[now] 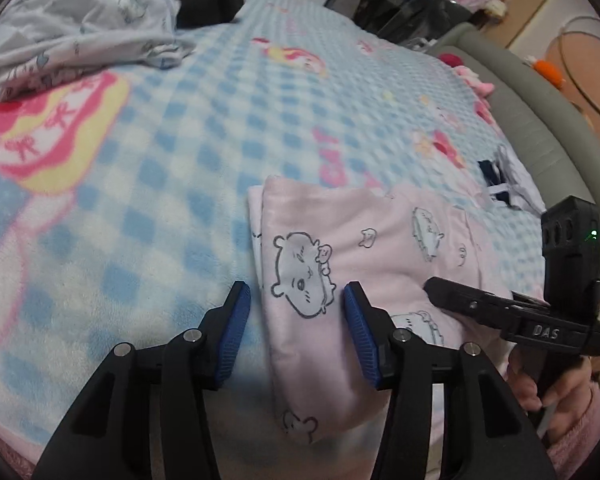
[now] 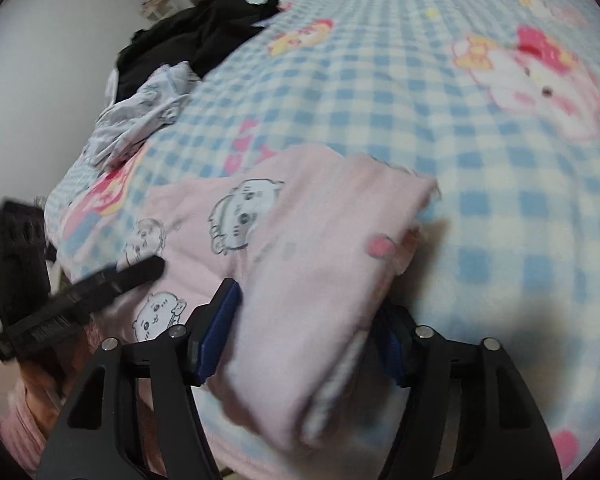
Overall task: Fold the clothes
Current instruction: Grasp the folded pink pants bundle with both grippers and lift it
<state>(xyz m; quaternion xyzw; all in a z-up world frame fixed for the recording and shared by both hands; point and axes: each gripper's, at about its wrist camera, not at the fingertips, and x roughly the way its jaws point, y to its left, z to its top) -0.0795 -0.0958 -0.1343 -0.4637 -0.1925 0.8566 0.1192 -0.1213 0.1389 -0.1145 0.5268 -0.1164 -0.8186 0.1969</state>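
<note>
A pink garment with cartoon hamster prints [image 1: 352, 264] lies partly folded on the blue checked blanket [image 1: 204, 152]. My left gripper [image 1: 298, 332] is open, its blue pads either side of the garment's left folded edge, just above it. The right gripper shows at the right of the left wrist view [image 1: 500, 312], over the garment. In the right wrist view, the same garment [image 2: 300, 248] lies between the open blue pads of my right gripper [image 2: 304, 344]; a folded layer bulges between them. The right pad is mostly hidden by cloth. The left gripper [image 2: 100, 284] appears at the left.
A crumpled pale printed garment [image 1: 84, 32] and a black garment [image 2: 188, 40] lie at the far end of the bed. A dark blue and white item [image 1: 500, 184] lies near the grey bed rail [image 1: 532, 120]. A white wall [image 2: 40, 80] borders the bed.
</note>
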